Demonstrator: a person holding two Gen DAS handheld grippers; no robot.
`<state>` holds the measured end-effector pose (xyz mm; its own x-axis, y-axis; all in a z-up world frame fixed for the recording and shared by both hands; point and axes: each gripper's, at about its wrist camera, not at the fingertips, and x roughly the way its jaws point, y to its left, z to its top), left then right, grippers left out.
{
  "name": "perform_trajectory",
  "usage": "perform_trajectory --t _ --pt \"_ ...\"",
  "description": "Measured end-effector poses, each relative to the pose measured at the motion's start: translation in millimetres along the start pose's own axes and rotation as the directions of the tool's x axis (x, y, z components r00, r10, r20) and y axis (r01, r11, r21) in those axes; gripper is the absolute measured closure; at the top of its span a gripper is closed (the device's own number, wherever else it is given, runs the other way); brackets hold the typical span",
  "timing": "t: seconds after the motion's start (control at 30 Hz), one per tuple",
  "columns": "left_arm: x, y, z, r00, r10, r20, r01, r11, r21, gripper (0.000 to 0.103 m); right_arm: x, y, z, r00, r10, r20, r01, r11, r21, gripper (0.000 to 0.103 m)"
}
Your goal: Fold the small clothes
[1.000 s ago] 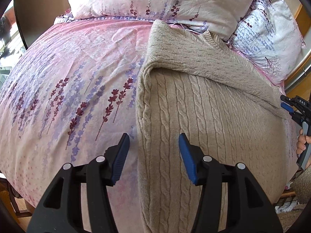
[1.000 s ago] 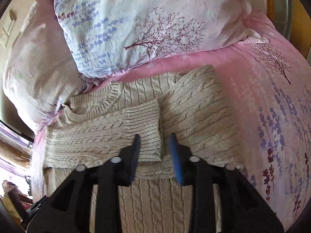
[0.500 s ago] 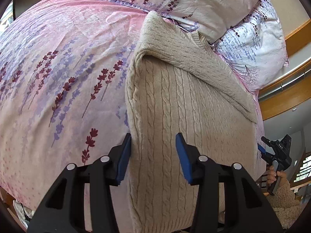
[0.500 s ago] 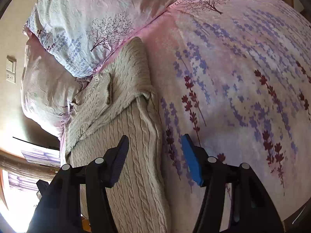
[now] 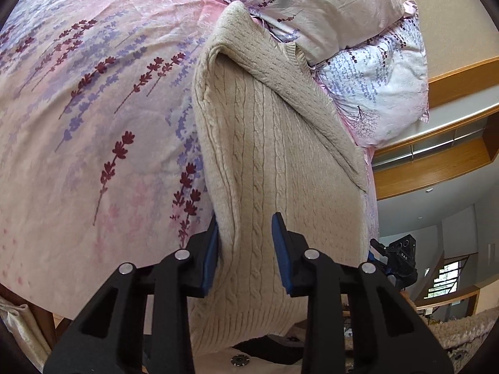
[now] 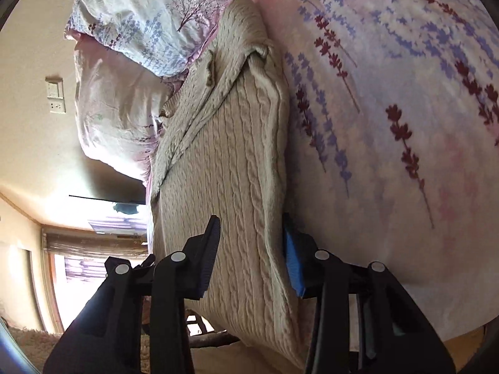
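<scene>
Left wrist view: a beige cable-knit sweater (image 5: 280,155) lies lengthwise on a bed under a pink bedspread (image 5: 93,124) printed with purple and dark red lavender sprigs. The sleeves are folded across the chest, and the ribbed hem hangs over the bed's near edge. Beyond the collar sit two floral pillows (image 5: 358,46). The left tongs (image 5: 244,249) straddle the sweater's long edge that lies toward the open bedspread, close to the hem. Their jaws have just been closing and stand narrow, with the folded knit between the blue pads (image 5: 209,257); the pad on the bedspread side lies against the fabric edge, the other rests on top of the knit, and I cannot tell whether they pinch it firmly. At the sweater's opposite hem corner, the right tongs (image 5: 396,260) show as a small black tool.

Right wrist view: the same sweater (image 6: 224,162) runs away from the camera toward the pillows (image 6: 134,31), with bedspread (image 6: 405,93) to its right. The right tongs (image 6: 252,252) sit over the sweater's edge near the hem, one blue pad (image 6: 291,261) tucked under the edge on the bedspread side and the dark one on top. Their jaws have just been closing too, narrow around the knit, though a firm grip is not clear.
</scene>
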<state>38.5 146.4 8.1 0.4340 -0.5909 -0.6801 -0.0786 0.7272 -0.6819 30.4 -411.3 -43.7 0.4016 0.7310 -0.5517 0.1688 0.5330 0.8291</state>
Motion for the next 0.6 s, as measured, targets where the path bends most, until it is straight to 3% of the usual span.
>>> perform_trajectory --t 0.13,0.33,0.47,0.6 --pt "-4 1 -12 0.998 -0.035 -0.050 0.035 0.999 0.000 0.078 6 5 -19 0.992 0.009 -0.122 -0.014 0.999 -0.044 0.067" --pt "-1 -6 -42 0.987 -0.002 -0.158 0.010 0.999 0.048 0.079 13 9 -49 0.962 -0.008 -0.274 -0.017 0.996 -0.089 0.080" --pt "0 -7 -49 0.981 -0.006 -0.192 0.016 0.999 0.048 0.080 21 12 -61 0.947 -0.015 -0.320 -0.020 0.994 -0.106 0.087" --pt "5 -10 -48 0.977 -0.006 -0.214 0.019 0.998 0.063 0.091 29 22 -61 0.944 -0.018 -0.329 -0.029 0.990 -0.136 0.092"
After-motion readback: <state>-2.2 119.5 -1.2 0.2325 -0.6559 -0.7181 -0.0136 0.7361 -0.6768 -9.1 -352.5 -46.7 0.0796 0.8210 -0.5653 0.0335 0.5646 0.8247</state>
